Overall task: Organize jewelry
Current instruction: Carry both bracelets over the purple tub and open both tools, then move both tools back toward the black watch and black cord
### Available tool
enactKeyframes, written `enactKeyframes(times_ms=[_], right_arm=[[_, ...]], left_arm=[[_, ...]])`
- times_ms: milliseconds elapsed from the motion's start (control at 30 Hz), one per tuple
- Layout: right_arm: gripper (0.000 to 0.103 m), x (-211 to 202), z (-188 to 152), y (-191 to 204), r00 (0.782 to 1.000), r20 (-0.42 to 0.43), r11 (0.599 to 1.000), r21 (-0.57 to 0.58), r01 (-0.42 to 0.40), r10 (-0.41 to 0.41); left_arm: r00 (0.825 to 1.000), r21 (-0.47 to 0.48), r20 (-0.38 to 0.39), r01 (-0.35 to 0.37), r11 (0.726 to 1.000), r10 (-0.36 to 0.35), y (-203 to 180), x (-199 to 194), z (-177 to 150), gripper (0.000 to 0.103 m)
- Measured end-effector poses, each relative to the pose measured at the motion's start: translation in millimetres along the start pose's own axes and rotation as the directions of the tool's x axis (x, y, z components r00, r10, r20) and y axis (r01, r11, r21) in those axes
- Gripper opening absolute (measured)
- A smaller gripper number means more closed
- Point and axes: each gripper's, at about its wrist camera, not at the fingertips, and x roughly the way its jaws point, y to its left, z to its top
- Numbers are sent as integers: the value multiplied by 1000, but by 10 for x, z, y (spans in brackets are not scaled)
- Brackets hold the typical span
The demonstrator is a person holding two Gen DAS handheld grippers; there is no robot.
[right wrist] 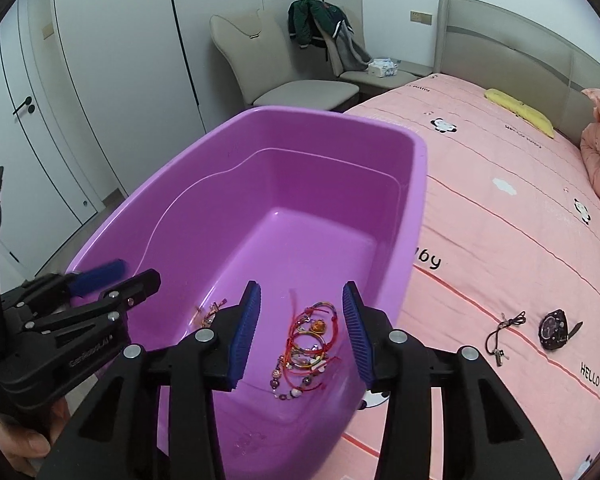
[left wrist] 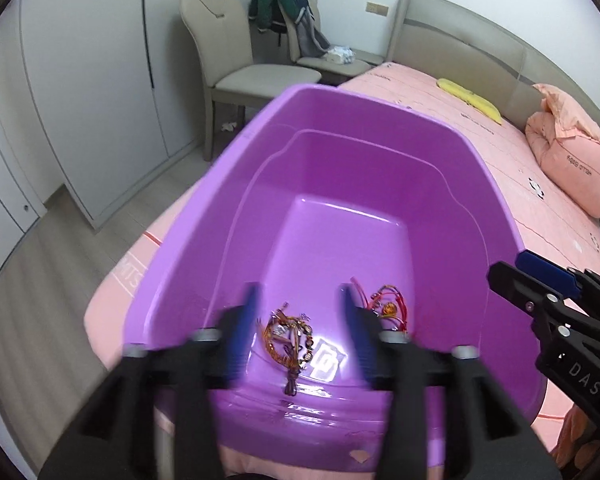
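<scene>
1. Purple plastic tub (left wrist: pixel 380 184): sits on the pink bed (left wrist: pixel 520 168), near its foot end; open top, walls stepped partway down.
2. Coiled brown bracelet bundle (left wrist: pixel 290 340): lies on the tub floor at the near end, beside a clear label stuck to the bottom.
3. Red-cord bracelets with beads (right wrist: pixel 310 336): lie in a loose heap on the tub floor, just beside the brown bundle, toward the tub's right wall.
4. Left gripper (left wrist: pixel 300 328): hangs over the near end of the tub, pointing down into it. Blue-padded fingers (left wrist: pixel 242 332) spread wide, the brown bundle showing in the gap below; pads touch nothing and hold nothing.
5. Right gripper (right wrist: pixel 300 332): hangs over the same end, above the red-cord heap. Fingers (right wrist: pixel 356 332) stand apart, empty; no contact with the jewelry can be seen.
6. Black cord necklace with pendant (right wrist: pixel 504 332): lies on the bed sheet outside the tub, to its right.
7. Black wristwatch (right wrist: pixel 554 330): lies on the sheet just beside the necklace.
8. A hand (right wrist: pixel 24 436): grips the left gripper's handle.
</scene>
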Motion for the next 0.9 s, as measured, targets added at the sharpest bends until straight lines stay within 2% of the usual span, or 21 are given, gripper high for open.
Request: enactKeyframes(times_ms=[33, 100, 300, 733, 900], right_arm=[[41, -30, -8, -25, 1000, 4, 1000, 7, -1, 1], [41, -97, -24, -76, 1000, 17, 1000, 23, -9, 8], [45, -286, -66, -159, 998, 51, 998, 49, -27, 24], [47, -475, -205, -264, 997, 67, 996, 81, -28, 23], [48, -570, -265, -327, 997, 81, 995, 102, -5, -3]], left_arm=[[1000, -17, 24, -7, 1000, 7, 20, -50, -5, 87], [998, -42, 56, -2, 999, 4, 45, -136, -4, 87], [999, -61, 41, -17, 998, 20, 17, -212, 7, 88], [998, -27, 53, -22, 999, 24, -130, -403, -82, 89], [998, -6, 68, -7, 1000, 8, -217, -480, -85, 90]])
